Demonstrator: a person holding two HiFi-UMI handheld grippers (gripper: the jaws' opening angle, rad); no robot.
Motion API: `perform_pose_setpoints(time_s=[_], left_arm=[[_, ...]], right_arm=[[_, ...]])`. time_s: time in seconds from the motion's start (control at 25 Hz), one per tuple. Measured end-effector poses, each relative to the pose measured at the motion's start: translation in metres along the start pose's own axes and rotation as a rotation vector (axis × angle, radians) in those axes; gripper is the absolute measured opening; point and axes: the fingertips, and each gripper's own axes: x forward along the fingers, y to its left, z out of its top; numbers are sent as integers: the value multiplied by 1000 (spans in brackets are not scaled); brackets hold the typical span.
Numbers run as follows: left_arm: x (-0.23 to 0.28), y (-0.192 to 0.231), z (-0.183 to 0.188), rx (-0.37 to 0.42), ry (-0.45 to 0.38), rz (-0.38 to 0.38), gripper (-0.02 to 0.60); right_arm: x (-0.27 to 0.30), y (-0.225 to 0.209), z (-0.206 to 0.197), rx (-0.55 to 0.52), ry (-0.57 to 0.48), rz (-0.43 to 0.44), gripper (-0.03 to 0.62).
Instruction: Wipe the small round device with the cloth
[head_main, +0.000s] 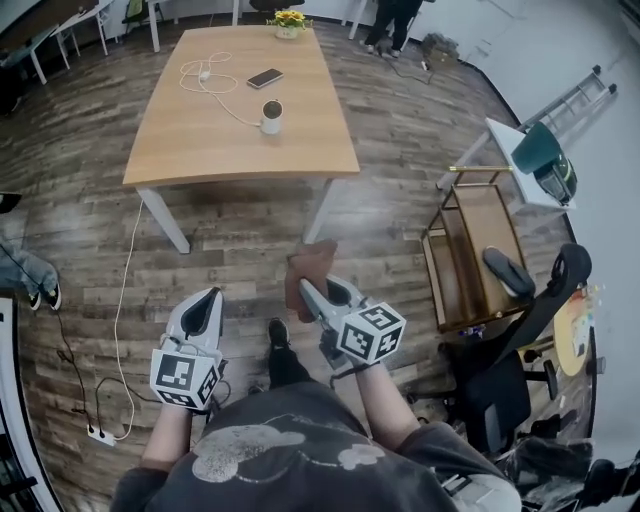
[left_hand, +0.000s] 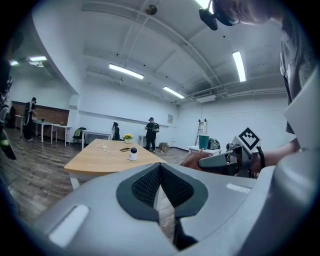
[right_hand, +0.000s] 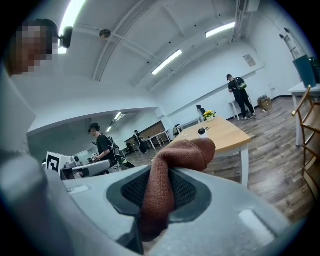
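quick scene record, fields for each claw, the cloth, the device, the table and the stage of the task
left claw: shut, empty
right claw: shut on brown cloth
device: white, round, upright on wooden table, untouched
also on table: phone, white cable, flowers
stage: both claws short of the table, wiping not begun

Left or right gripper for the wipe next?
Right, I'd say. The right gripper is shut on the cloth; the left gripper is shut and empty. The device stands on the table, ahead of both and touched by neither.
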Motion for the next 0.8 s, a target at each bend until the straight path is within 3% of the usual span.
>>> perform_pose_setpoints(time_s=[0.32, 0.52, 0.8], left_arm=[[83, 41, 25, 22, -1, 40, 18], [125, 57, 39, 20, 8, 102, 18], [169, 73, 45, 30, 28, 143, 18]], right_arm=[[64, -62, 56, -7, -25, 11, 80], [82, -104, 88, 80, -55, 7, 78], [109, -133, 111, -9, -38, -10, 80]])
